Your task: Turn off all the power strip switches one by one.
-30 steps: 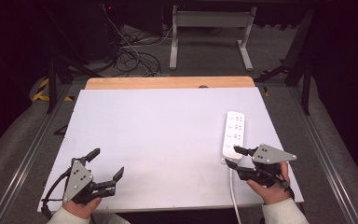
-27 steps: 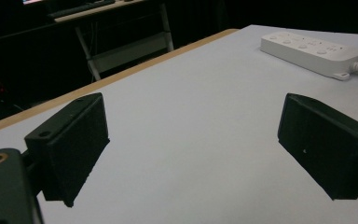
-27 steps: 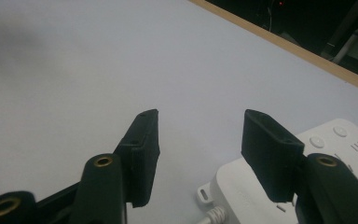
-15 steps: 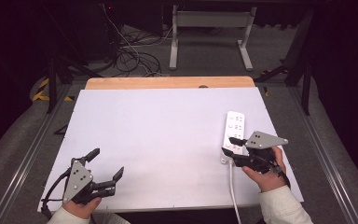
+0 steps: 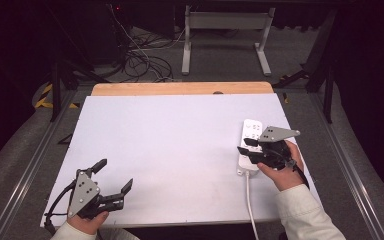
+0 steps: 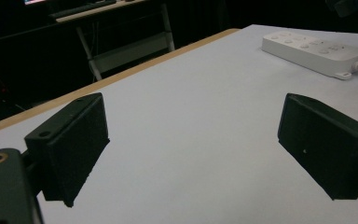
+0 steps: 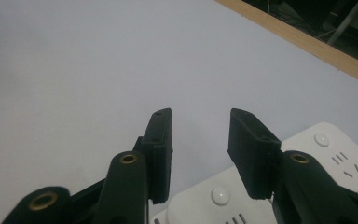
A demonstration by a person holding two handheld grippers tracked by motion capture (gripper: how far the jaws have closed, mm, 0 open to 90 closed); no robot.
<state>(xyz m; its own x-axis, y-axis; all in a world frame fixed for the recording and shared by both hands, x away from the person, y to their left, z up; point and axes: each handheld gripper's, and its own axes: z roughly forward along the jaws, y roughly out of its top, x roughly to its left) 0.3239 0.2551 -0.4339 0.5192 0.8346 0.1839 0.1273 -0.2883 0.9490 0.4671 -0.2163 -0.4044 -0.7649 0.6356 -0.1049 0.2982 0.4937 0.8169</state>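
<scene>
My right tool (image 5: 246,146) hovers over the near end of the white power strip (image 5: 250,131) at the surface's (image 5: 180,130) right, jaws slightly parted. My left tool (image 5: 114,177) rests near-left, jaws wide apart, holding nothing.

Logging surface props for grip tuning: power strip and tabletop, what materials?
Power strip: looks like white moulded plastic, smooth, slight sheen, rounded buttons in the right gripper view. Tabletop: matte white sheet, no glare, over what seems a wooden board, its tan edge showing at the far side.

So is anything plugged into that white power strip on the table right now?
No, as far as shows: the long white plastic power strip lies flat with bare sockets in every view, though the right gripper covers its near end.
</scene>
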